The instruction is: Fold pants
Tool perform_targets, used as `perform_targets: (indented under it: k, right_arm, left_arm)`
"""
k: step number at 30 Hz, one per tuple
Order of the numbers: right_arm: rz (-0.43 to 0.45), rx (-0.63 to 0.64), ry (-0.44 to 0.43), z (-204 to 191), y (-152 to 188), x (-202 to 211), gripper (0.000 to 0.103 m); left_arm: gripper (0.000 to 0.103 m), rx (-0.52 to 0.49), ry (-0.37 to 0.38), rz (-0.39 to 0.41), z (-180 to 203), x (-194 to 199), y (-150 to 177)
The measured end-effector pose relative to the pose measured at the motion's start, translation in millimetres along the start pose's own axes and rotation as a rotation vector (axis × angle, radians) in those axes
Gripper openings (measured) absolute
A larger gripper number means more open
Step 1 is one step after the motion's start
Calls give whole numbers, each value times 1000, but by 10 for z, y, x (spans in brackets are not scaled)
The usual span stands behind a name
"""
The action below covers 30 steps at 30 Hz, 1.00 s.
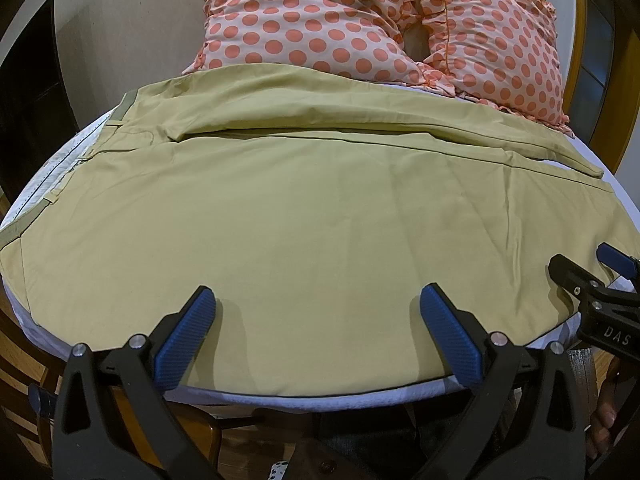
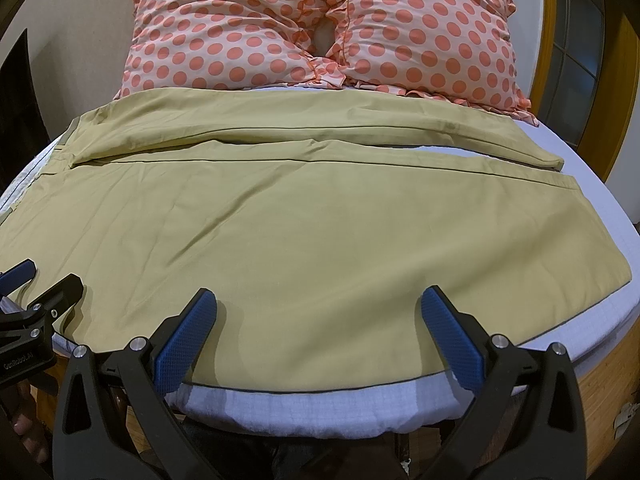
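Khaki pants (image 1: 304, 208) lie spread flat across the bed, waistband at the left, leg hems at the right; they also show in the right wrist view (image 2: 312, 220). The two legs lie side by side, far one and near one. My left gripper (image 1: 318, 300) is open and empty, hovering over the near leg's front edge. My right gripper (image 2: 320, 300) is open and empty over the same near edge, further right. Each gripper shows in the other's view: the right gripper (image 1: 584, 264) at the right, the left gripper (image 2: 44, 276) at the left.
Two pink pillows with orange dots (image 1: 360, 20) (image 2: 320, 28) rest at the head of the bed behind the pants. The white mattress edge (image 1: 320, 400) (image 2: 320, 408) runs just below the pants. A wooden frame (image 2: 600, 392) and floor lie beyond it.
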State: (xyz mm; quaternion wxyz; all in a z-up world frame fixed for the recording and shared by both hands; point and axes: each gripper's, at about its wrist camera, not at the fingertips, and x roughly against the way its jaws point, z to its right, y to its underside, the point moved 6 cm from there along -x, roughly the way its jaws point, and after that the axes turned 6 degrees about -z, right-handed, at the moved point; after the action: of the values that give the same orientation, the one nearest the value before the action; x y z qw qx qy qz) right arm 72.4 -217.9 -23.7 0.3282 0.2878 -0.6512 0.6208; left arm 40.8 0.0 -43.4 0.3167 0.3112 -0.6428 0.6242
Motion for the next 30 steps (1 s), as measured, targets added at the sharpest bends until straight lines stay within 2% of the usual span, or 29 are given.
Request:
perform_targets:
  k: [30]
  right_arm:
    - [8, 2, 0, -6, -1, 7, 102]
  left_arm:
    - [101, 0, -1, 4, 0, 1, -3]
